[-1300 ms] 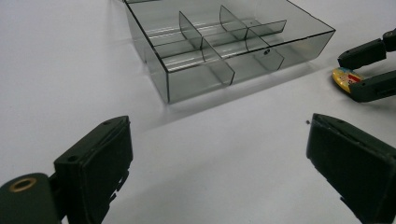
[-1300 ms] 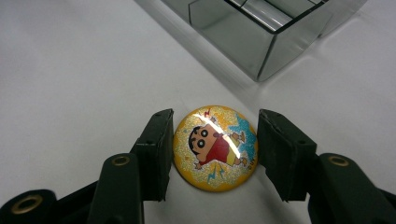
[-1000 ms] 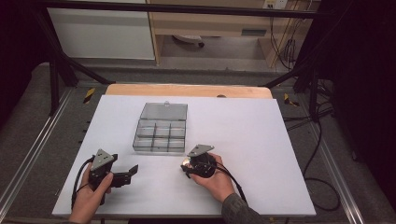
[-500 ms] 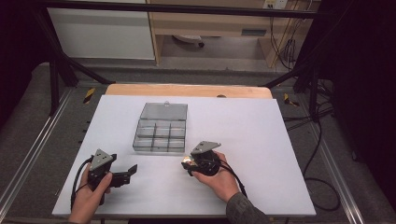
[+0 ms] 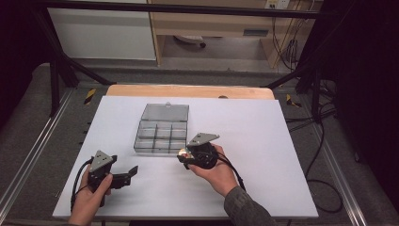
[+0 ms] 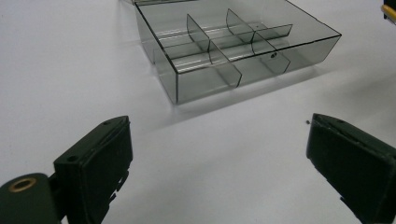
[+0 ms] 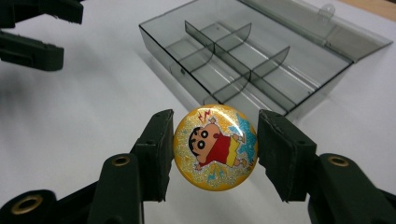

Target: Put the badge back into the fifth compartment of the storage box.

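Observation:
A round yellow glitter badge (image 7: 215, 147) with a cartoon boy on it sits clamped between the two black jaws of my right gripper (image 7: 215, 151). In the high view that right gripper (image 5: 182, 156) hangs above the white table just in front of the clear compartment box (image 5: 160, 136), with the badge (image 5: 181, 152) at its tip. The box (image 7: 243, 60) lies open with its lid folded back and its cells look empty. My left gripper (image 5: 133, 171) rests low at the front left, jaws wide apart around bare table (image 6: 219, 154), pointing toward the box (image 6: 233, 46).
The white table sheet (image 5: 263, 141) lies on a wooden top (image 5: 188, 91). Black frame bars (image 5: 61, 70) and cables (image 5: 320, 141) flank the table. A white cabinet (image 5: 103, 33) and wooden shelving (image 5: 211, 23) stand behind.
My right gripper has risen off the table with the badge held in it and shifted slightly toward the box. The left gripper has stayed put.

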Tool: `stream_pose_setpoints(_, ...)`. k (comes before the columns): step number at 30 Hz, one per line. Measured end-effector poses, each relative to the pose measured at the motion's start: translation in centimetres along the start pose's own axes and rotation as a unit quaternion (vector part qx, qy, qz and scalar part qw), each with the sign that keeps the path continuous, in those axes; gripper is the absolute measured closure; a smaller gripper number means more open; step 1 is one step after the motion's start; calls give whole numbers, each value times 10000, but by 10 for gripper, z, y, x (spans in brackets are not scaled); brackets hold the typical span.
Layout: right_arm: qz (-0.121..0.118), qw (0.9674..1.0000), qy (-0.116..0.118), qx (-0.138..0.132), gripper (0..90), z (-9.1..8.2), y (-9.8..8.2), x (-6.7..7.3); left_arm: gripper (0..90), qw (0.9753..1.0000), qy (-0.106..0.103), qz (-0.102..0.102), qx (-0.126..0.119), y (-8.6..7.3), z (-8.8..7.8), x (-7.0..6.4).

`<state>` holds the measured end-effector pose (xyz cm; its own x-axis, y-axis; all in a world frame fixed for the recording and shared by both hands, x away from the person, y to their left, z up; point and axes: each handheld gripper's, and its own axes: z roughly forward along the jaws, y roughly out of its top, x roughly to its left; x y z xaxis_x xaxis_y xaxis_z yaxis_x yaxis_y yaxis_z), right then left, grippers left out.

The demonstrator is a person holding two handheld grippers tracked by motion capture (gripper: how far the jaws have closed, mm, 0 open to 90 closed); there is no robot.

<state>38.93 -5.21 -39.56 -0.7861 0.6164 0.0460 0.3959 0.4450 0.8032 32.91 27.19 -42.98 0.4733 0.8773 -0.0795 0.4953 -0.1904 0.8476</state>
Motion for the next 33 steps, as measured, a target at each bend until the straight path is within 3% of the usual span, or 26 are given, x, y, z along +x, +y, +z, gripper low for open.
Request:
stream_pose_setpoints(13, -144, 9995, 3, -295, 474, 15, 46, -4, 69, 10000, 5, -25, -12, 0, -1, 1)
stream_pose_setpoints(19, -97, 9989, -75, -450, 474, 16, 61, -10, 69, 10000, 19, -62, -40, 0, -1, 2)
stream_pose_setpoints(33, -3, 9985, -128, -534, 474, 24, 81, -21, 67, 9998, 38, -152, -113, 0, -3, 4)
